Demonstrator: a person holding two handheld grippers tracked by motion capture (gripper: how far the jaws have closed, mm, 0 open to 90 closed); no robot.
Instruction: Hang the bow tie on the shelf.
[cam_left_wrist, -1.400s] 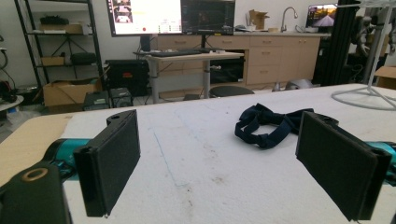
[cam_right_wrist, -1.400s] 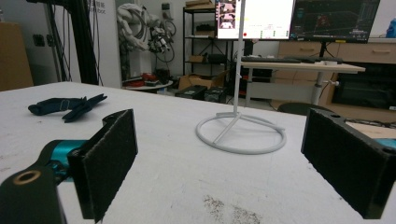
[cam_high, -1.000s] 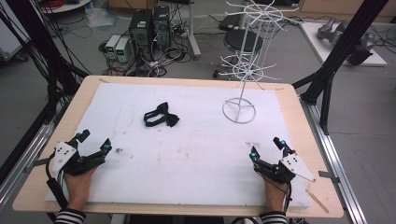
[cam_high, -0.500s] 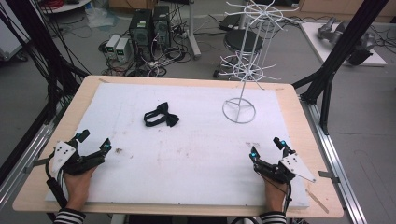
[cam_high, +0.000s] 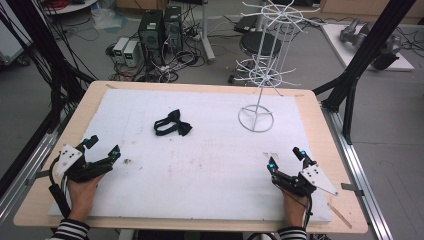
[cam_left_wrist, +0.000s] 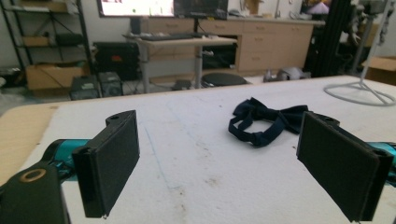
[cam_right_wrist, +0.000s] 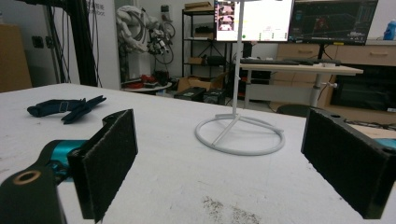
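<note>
A: Start at the claws. What has changed in the last second?

B: Nothing. The left claw (cam_high: 102, 148) rests at the near left corner of the surface (cam_high: 210, 165), just where it was a second ago, jaws spread wide with nothing between them. The right claw (cam_high: 285, 159) sits at the near right, equally unmoved, equally wide open and empty.

A: And each claw's own camera agrees?

B: Yes. In the left gripper view the left claw (cam_left_wrist: 217, 154) shows two black pads well apart, with bare white foam between them. In the right gripper view the right claw (cam_right_wrist: 222, 158) looks the same, with only a few dark specks on the foam ahead.

A: Moving outward, where is the bow tie?

B: The dark bow tie (cam_high: 173, 123) lies flat on the surface, left of centre and toward the far side, well apart from both claws. It has not shifted either. From the left claw's camera the bow tie (cam_left_wrist: 267, 120) sits ahead and a little to the right, its strap looped beside it. From the right claw's camera the bow tie (cam_right_wrist: 65, 108) lies far off to the left.

A: And past that?

B: The white wire display stand (cam_high: 256, 117) rises at the far right, its ring base on the foam, its hooks bare.

A: So what does the stillness mean?

B: I judge the work has not begun. The left claw is nearer the tie and seems the likelier to reach for it, perhaps to hang it on the stand.
</note>
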